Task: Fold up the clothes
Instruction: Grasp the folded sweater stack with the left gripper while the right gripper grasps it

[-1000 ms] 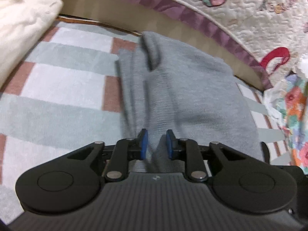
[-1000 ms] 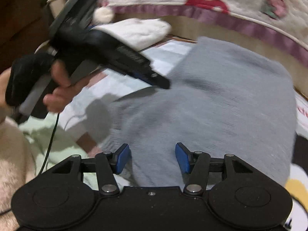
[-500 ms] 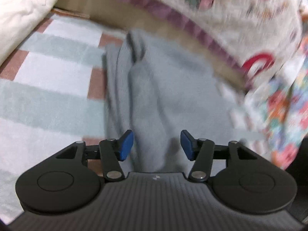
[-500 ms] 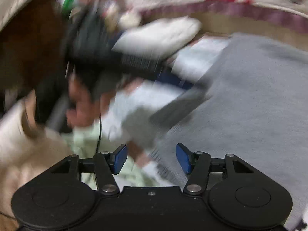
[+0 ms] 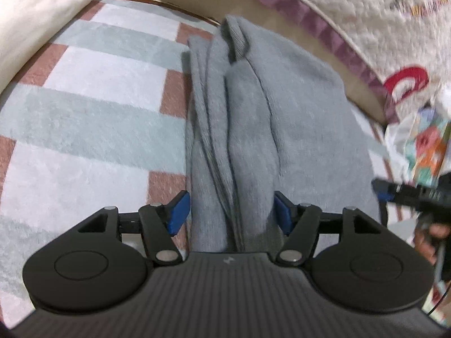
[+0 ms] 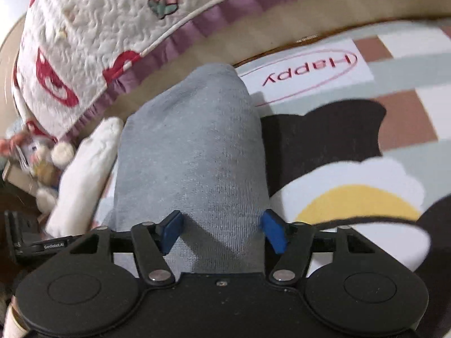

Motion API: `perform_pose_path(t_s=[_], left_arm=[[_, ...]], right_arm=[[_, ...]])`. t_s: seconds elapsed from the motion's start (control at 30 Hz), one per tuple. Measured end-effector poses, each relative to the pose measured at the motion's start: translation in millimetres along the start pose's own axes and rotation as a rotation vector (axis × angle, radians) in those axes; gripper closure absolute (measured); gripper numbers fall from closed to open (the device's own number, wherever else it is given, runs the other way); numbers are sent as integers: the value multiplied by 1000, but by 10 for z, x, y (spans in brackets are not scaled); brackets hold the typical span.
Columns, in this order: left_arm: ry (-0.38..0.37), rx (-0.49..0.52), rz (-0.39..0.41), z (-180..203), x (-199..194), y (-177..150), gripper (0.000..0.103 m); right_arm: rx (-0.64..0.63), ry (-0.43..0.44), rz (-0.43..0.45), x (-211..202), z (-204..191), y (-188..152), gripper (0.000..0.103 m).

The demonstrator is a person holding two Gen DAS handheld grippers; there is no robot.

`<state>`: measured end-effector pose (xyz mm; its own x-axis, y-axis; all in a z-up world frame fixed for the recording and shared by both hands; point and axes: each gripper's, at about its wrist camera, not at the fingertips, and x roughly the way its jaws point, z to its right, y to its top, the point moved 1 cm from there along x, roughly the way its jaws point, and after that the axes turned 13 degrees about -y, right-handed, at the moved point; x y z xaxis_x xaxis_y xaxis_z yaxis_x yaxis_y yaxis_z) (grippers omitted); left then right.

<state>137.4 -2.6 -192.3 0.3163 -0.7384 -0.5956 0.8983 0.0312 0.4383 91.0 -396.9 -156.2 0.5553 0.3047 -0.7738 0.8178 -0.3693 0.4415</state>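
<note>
A grey knit garment (image 5: pixel 253 118) lies folded into a long strip on the checked rug (image 5: pixel 84 112). My left gripper (image 5: pixel 231 211) is open, its blue pads on either side of the strip's near end. In the right wrist view the same grey garment (image 6: pixel 194 152) runs away from my right gripper (image 6: pixel 221 232), which is open with the cloth's near end between its pads. The right gripper also shows at the right edge of the left wrist view (image 5: pixel 408 194).
A quilted bedspread with a purple border (image 5: pixel 366 28) hangs along the far side. A white folded cloth (image 5: pixel 36 14) lies far left. A floral item (image 5: pixel 425 149) sits at the right. The rug shows a "Happy" label (image 6: pixel 307 67) and a black patch (image 6: pixel 324 132). Plush toys (image 6: pixel 42 157) lie at left.
My left gripper opened from shut on the garment and now straddles its near end. My right gripper swung around to the strip's other end, still open.
</note>
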Motion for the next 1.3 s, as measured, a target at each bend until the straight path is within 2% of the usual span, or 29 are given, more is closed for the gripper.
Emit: perform_pose_path(t_s=[0.2, 0.33, 0.4, 0.43, 0.47, 0.5, 0.6, 0.63, 0.67, 0.7, 0.8, 0.87, 0.9, 0.97, 1.0, 1.07, 1.13, 1.2, 1.23, 1.27, 1.3], left_arm=[[-23, 1, -15, -12, 92, -13, 34], [-50, -53, -18, -82, 195, -49, 30], [-63, -53, -4, -77, 207, -50, 34], [-65, -45, 2, -64, 213, -55, 56], [-45, -13, 11, 1, 192, -65, 64], [-17, 29, 21, 87, 161, -76, 66], [126, 258, 35, 492, 123, -149, 72], [148, 290, 31, 556, 142, -169, 73], [154, 280, 24, 541, 164, -167, 72], [142, 240, 23, 470, 168, -142, 71], [12, 22, 39, 153, 86, -42, 61], [-44, -78, 43, 1, 44, -30, 58], [-41, -90, 38, -26, 42, -36, 56], [-1, -72, 8, -17, 73, -78, 36], [24, -56, -16, 2, 108, -108, 31], [34, -32, -26, 30, 156, -140, 27], [34, -18, -28, 55, 183, -147, 27], [-28, -48, -6, 9, 196, -160, 27], [-72, -65, -3, -14, 204, -170, 33], [-103, -70, -8, -17, 236, -178, 43], [-108, -66, 1, -9, 253, -188, 49]], right_arm=[[39, 41, -28, 131, 30, -52, 22], [42, 54, -35, 200, 18, -38, 18], [11, 52, -17, 201, -34, -36, 25], [-25, 45, 3, 164, -89, -36, 34], [-76, 31, 29, 93, -169, -38, 42], [-143, 6, 64, -1, -285, -52, 45], [-383, -91, 182, -309, -701, -125, 62], [-466, -121, 207, -384, -839, -155, 68], [-508, -137, 206, -417, -910, -152, 68], [-491, -139, 179, -391, -877, -105, 68], [-339, -126, 77, -218, -581, 59, 63], [-215, -65, 47, -163, -357, 90, 54], [-156, -29, 37, -146, -253, 98, 53], [-128, -17, 17, -117, -173, 84, 48], [-126, -19, 8, -103, -150, 74, 45], [-120, -15, -15, -69, -112, 43, 35], [-105, 6, -42, -22, -88, -4, 32], [-76, 30, -56, 24, -57, -33, 31], [-59, 44, -67, 66, -42, -48, 28], [-40, 60, -81, 123, -28, -64, 24], [-20, 76, -94, 179, -14, -79, 21]])
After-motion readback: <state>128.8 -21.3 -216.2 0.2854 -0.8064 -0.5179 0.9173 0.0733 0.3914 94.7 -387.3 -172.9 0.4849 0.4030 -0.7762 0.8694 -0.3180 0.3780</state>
